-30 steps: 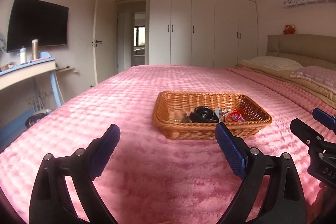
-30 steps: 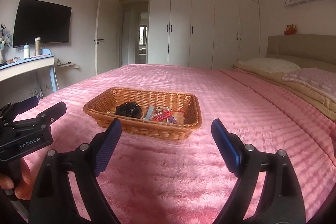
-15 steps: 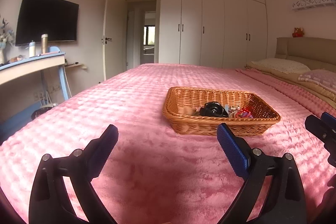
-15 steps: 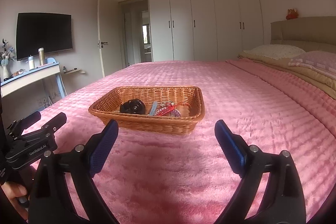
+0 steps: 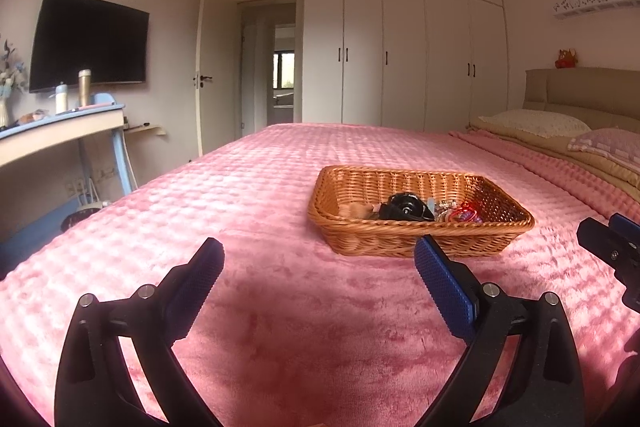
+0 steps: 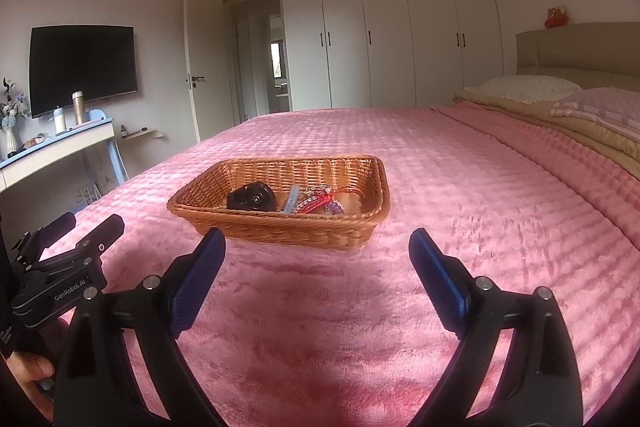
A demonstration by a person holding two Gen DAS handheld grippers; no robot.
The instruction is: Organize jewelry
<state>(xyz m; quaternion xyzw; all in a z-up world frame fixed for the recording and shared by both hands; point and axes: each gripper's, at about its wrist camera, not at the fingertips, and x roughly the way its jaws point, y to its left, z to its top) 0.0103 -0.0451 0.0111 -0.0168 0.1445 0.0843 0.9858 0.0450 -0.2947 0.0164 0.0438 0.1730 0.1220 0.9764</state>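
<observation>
I hold my left gripper (image 5: 319, 259) over the pink bedspread (image 5: 280, 307), its blue pads spread wide with nothing between them. My right gripper (image 6: 317, 251) is spread wide too and empty; its jaws have just been opening a little further.

The basket (image 6: 280, 227) sits on the bedspread ahead of both grippers, apart from them. From the left wrist view it lies at about 1 o'clock (image 5: 420, 243); from the right wrist view it lies at about 11 o'clock.

The jewelry is inside the basket. A black round piece (image 6: 252, 197) lies toward its 9 o'clock side in the right view. Just beside it, toward 3 o'clock, sit a pale blue strip (image 6: 291, 198), a red tangle (image 6: 320, 202) and some purple beads (image 6: 335, 209). What each piece is, I cannot tell.

In the right view my left gripper shows at 8 o'clock (image 6: 93, 227), with my fingers (image 6: 30, 371) under it.
</observation>
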